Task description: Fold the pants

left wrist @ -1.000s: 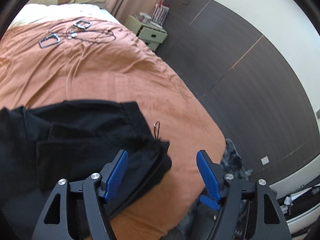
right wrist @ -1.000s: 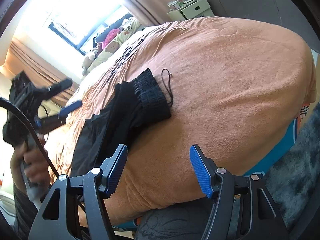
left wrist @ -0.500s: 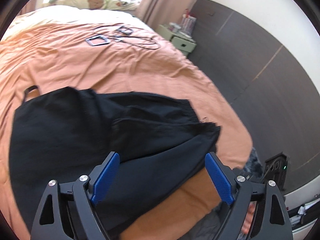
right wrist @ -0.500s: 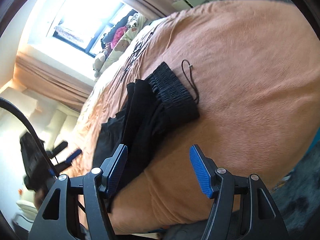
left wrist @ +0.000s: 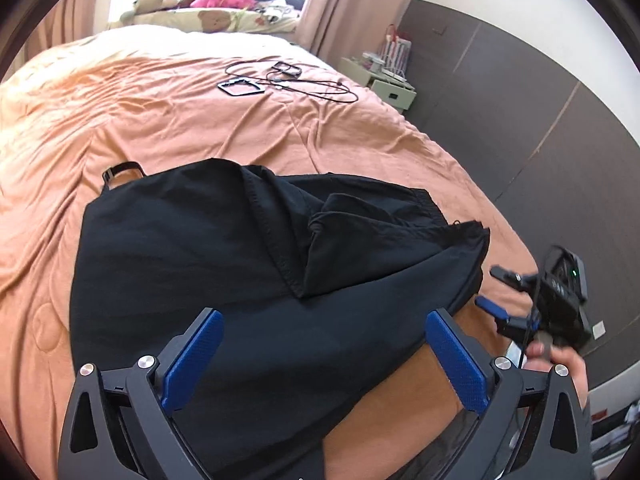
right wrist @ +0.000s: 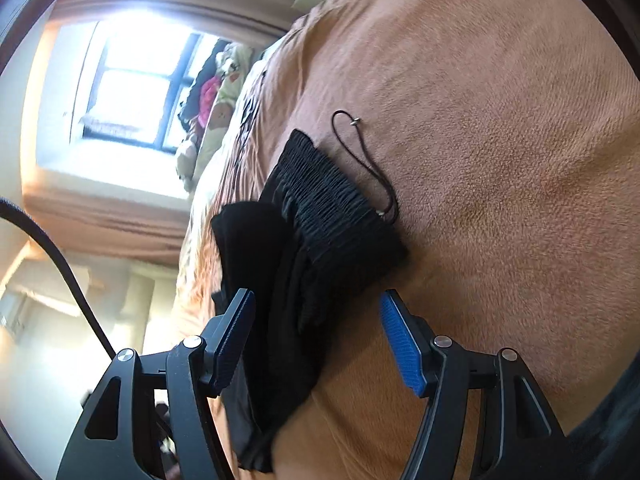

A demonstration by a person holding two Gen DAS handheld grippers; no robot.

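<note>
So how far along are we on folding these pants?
Partly done: the black pants lie on the orange bed cover already doubled over, with a loose flap on top. Nothing is in hand; the left tool is opening over the cloth and the right tool stands open near the waistband. Smoothing and final folds remain.

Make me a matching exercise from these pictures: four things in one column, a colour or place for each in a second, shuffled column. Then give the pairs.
Things:
1. pants
2. bedspread
3. cables
4. nightstand

Colour or place:
A. orange, covering the bed
B. pale, beside the bed against the dark wall
C. black, lying near the close edge of the bed
D. looped on the far part of the bed

Pairs: 1-C, 2-A, 3-D, 4-B
</note>
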